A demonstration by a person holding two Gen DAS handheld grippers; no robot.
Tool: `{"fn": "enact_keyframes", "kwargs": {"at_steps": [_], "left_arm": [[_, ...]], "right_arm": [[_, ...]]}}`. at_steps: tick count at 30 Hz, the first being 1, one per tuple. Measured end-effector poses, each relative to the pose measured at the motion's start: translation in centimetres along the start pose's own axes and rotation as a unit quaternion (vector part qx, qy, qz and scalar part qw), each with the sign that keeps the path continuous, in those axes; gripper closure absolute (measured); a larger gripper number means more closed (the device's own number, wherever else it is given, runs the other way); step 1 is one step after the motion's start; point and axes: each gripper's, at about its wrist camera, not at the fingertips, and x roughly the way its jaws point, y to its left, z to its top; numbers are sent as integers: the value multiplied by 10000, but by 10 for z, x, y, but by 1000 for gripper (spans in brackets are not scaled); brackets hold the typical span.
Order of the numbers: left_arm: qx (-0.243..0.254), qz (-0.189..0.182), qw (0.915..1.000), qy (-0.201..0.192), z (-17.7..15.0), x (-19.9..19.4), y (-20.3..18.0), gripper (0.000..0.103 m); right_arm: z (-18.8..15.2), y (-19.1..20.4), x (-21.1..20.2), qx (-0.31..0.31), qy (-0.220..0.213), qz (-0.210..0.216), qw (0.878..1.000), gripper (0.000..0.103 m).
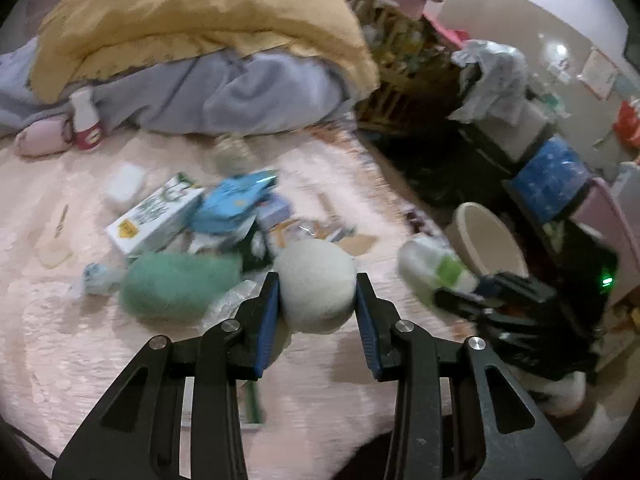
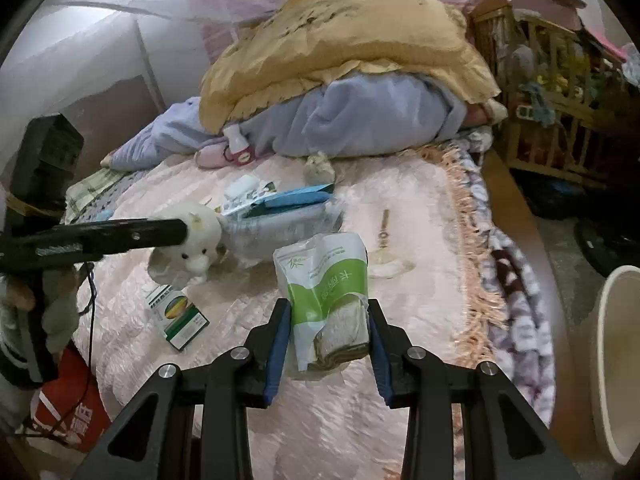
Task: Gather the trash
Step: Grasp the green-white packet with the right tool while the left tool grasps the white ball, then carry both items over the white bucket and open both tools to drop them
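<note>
Pink quilted bedspread (image 1: 60, 340) fills most of the left wrist view, and over it the left gripper (image 1: 317, 292) pinches a white plush toy (image 1: 316, 292) between its blue pads (image 1: 269, 312), both pads touching its sides. Just beyond the toy lies a heap of litter: a green fuzzy thing (image 1: 176, 288), a white and green carton (image 1: 156, 216) and a blue packet (image 1: 232, 200), all close together and blurred. Farther back a yellow quilt (image 1: 192, 20) is piled on a lavender blanket (image 1: 248, 96), with a small white bottle (image 1: 85, 120) standing at its foot. At the right the right gripper (image 1: 456, 292) shows dark against a beige bin (image 1: 486, 240) beyond the bed's edge, with a white and green pouch (image 1: 432, 272) at its tip. From the right wrist view, the right gripper (image 2: 329, 332) clamps that white and green pouch (image 2: 326, 292) between its blue pads (image 2: 278, 344), the pouch upright and crumpled at its lower end. To the left, one dark finger (image 2: 120, 236) of the left gripper reaches across to the white plush toy (image 2: 192, 244); its grip cannot be told from here. A small green box (image 2: 178, 316) lies flat on the bedspread (image 2: 420, 200) near the pouch, and the blue packet (image 2: 296, 200) and clear plastic wrapping (image 2: 280, 232) lie farther back. The beige bin's rim (image 2: 604, 340) shows at the right edge, off the bed.
</note>
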Motion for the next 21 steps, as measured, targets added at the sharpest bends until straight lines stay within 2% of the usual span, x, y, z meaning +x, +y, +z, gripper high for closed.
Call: {"fn": "enact_keyframes", "kwargs": {"at_steps": [5, 9, 21], "left_arm": [[26, -380, 9992, -86, 11, -3, -30, 69], [117, -522, 9985, -77, 16, 5, -55, 69], [580, -687, 9959, 39, 24, 51, -134, 69]], "right_arm": [[-4, -12, -21, 91, -145, -129, 9998, 67], [-8, -27, -39, 230, -266, -261, 9990, 67], [-23, -80, -82, 608, -448, -751, 9943, 67]]}}
